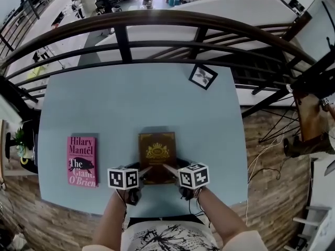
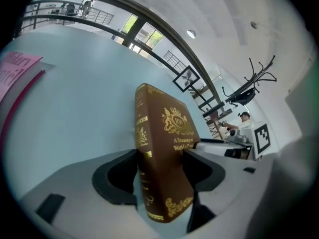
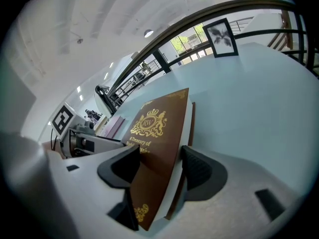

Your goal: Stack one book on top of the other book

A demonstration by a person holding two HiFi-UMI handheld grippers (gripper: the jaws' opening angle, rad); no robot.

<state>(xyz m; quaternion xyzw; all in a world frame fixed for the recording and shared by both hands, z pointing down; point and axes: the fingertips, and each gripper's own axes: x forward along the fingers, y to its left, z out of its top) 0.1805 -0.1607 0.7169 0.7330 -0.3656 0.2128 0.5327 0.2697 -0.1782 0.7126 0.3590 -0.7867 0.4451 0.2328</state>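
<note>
Books: two; brown book (image 1: 156, 149) at the near edge of the desk (image 1: 136, 103), centre; pink book (image 1: 81, 160) well to its left, apart.
Left hand-held gripper (image 1: 148, 168): jaws spread around brown book's spine corner, unclamped.
Right hand-held gripper (image 1: 165, 167): pinching brown book's near right corner.
Framed picture (image 1: 202, 76): one, far right.

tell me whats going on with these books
A person is working two handheld grippers at the near edge of the brown book on the blue table. The right gripper has its jaws closed on the book; the left gripper straddles its spine, jaws wide, not clamped. The pink book lies apart to the left, so nothing is stacked yet.
</note>
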